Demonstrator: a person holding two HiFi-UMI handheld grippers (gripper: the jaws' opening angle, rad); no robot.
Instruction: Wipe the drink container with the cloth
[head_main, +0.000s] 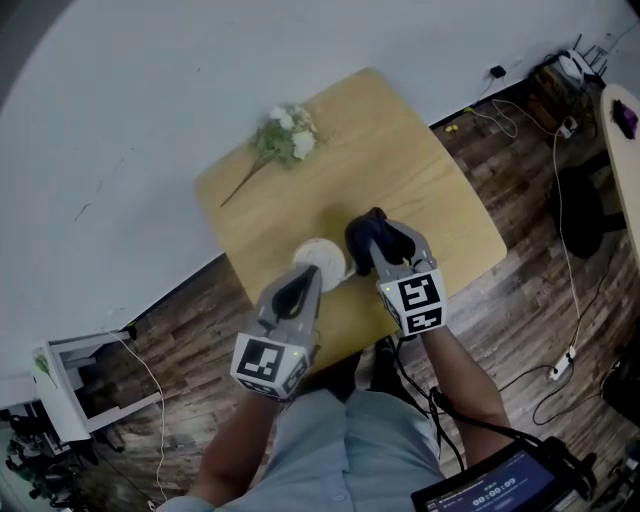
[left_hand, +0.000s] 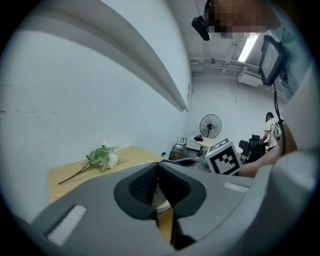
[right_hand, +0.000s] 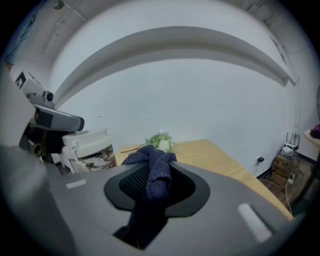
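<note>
Right gripper (right_hand: 158, 176) clamped tight on bunched dark cloth (right_hand: 145, 156), just beside white-lidded drink container (right_hand: 89, 145) on wooden table (head_main: 400, 170); left gripper (left_hand: 157, 182) closed, tips at lid (nothing visible between jaws). Risk: container, apparently unheld, shoved or tipped by firm wipe; cloth tugged loose.

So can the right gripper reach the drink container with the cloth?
Probably yes: right gripper, shut on the cloth, sits beside the drink container with nothing between; left gripper crowds its near side.
</note>
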